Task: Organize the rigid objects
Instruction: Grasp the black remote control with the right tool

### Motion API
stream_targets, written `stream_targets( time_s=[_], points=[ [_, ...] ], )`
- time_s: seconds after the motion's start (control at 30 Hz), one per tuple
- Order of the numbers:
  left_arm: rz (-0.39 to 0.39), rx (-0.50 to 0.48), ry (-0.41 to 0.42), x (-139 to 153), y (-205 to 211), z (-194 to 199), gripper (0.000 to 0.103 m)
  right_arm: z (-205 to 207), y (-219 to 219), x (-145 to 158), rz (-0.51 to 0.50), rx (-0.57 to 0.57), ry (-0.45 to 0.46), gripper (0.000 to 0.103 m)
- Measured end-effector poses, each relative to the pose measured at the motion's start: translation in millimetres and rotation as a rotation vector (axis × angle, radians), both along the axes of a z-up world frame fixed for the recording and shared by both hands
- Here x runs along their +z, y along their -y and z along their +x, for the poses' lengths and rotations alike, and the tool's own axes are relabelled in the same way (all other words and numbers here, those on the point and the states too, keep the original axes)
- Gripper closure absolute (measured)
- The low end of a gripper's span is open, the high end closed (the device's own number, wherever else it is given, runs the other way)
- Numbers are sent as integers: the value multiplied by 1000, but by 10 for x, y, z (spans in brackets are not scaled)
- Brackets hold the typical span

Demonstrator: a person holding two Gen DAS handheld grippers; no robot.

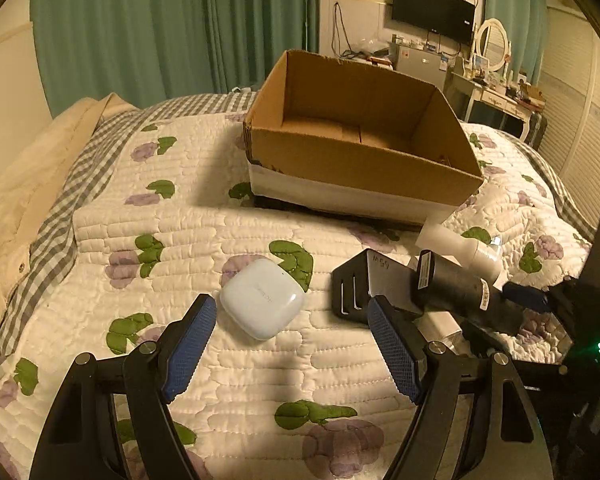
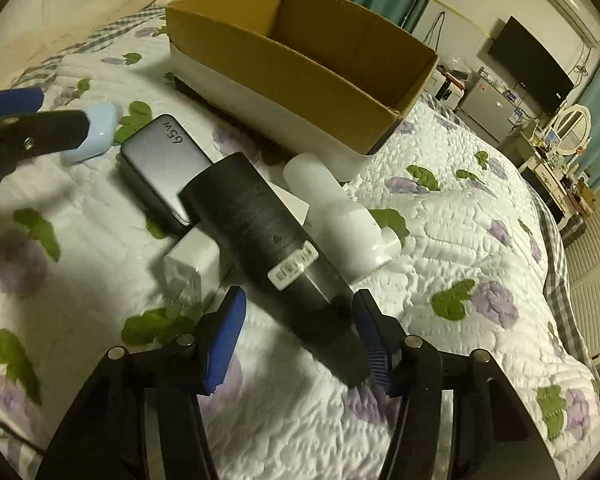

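Observation:
An open cardboard box (image 1: 364,160) stands on the quilted bed, also in the right wrist view (image 2: 300,76). My left gripper (image 1: 292,340) is open just short of a pale blue earbud case (image 1: 262,298), which lies between its fingertips' line. My right gripper (image 2: 300,340) is open around the narrow end of a black tapered cylinder (image 2: 260,236) lying on the quilt; the right pad is close to it. The cylinder also shows in the left wrist view (image 1: 456,288). A grey 65W charger (image 2: 160,164), a white plug adapter (image 2: 194,264) and a white bottle (image 2: 340,216) lie beside it.
The flowered quilt (image 1: 180,240) covers the bed. A beige garment (image 1: 16,200) lies at the left edge. Green curtains, a wall TV (image 1: 432,10), a small fridge and a dressing table with a mirror (image 1: 492,40) stand beyond the bed.

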State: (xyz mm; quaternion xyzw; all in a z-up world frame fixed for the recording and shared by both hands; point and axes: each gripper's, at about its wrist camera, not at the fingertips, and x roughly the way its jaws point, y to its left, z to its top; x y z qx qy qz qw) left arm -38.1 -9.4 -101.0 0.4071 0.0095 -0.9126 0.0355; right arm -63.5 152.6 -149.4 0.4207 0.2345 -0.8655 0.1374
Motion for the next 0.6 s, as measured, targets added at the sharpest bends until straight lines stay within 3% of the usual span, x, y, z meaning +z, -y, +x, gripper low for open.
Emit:
stream_targets(
  time_s=[0.2, 0.27, 0.43, 0.6],
  points=[
    [-10, -19, 4, 1, -50, 9, 22, -39, -7, -5, -2, -16, -17, 57],
    [-9, -26, 5, 10, -75, 14, 22, -10, -34, 72, -27, -20, -37, 70],
    [-3, -71, 4, 49, -237, 44, 22, 71, -187, 323, -154, -26, -4, 86],
    [20, -140, 18, 15, -500, 79, 22, 221, -304, 527, -254, -35, 21, 87]
  ],
)
